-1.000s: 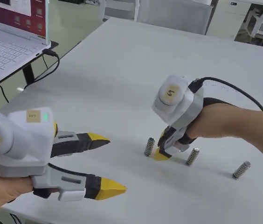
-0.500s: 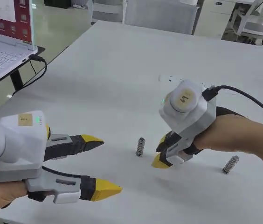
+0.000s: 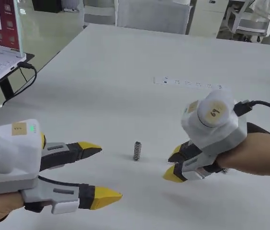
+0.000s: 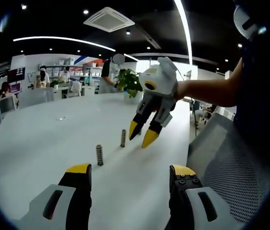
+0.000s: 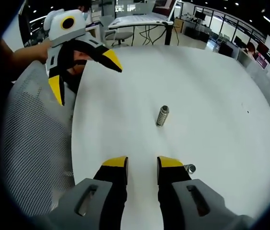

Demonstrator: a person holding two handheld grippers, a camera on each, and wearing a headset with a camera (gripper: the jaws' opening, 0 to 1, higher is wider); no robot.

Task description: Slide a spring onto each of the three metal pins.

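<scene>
A spring point(image 3: 137, 151) stands upright on the white bench point(image 3: 125, 72), its long axis vertical, in the middle of the head view between the two tools. The left hand-held gripper point(image 3: 101, 172) lies at 8 o'clock from it, its jaws spread wide and empty, with the yellow tips pointing toward 3 o'clock. The right hand-held gripper point(image 3: 175, 163) sits at 4 o'clock from the spring. It is tilted down with its tips near the bench, aiming toward 8 o'clock, and its jaws are a narrow gap apart and hold nothing. The left gripper view adds a second spring point(image 4: 123, 138), also upright, just beside the right tool's tips. The right hand point(image 3: 257, 155) reaches in from 3 o'clock, forearm low over the bench.
</scene>
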